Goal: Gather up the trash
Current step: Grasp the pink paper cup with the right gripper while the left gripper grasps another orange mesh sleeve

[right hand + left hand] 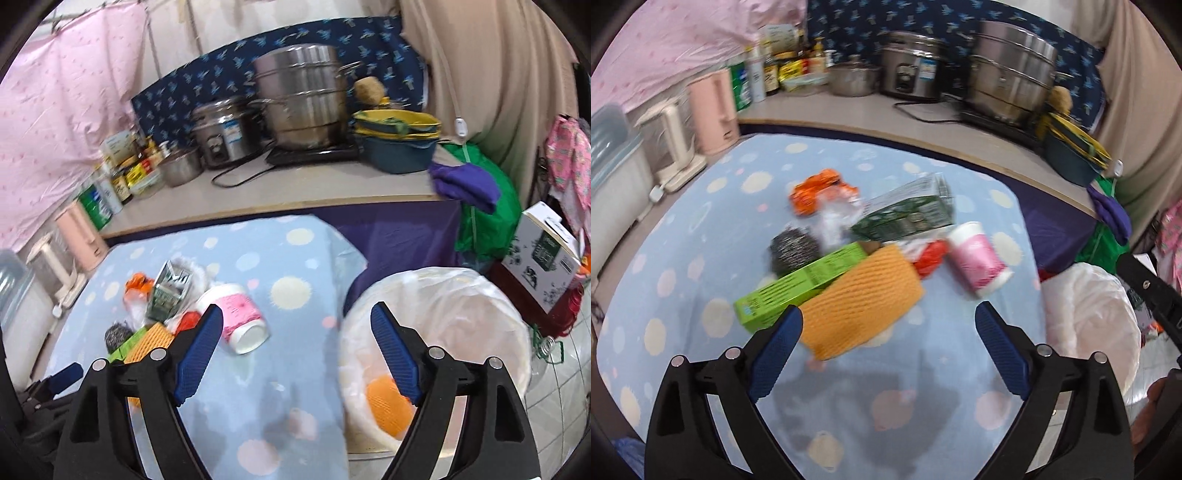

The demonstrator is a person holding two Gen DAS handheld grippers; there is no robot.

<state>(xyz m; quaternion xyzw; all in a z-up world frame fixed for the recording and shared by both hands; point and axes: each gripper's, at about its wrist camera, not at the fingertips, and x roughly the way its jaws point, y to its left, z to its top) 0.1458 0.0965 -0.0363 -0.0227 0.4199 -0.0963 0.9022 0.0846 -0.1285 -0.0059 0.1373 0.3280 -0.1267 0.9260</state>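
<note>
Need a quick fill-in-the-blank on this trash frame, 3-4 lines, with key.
1. Both the left gripper and the right gripper have their jaws ____.
2. The lined bin already holds one ____ foam net.
3. The pink-labelled cup lies on its ____ on the dotted blanket.
4. The steel scourer touches the ____ box.

Missing words: open; orange; side; green

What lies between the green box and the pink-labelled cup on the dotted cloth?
In the left wrist view, an orange foam net and a red wrapper lie between the green box and the pink-labelled cup.
</note>
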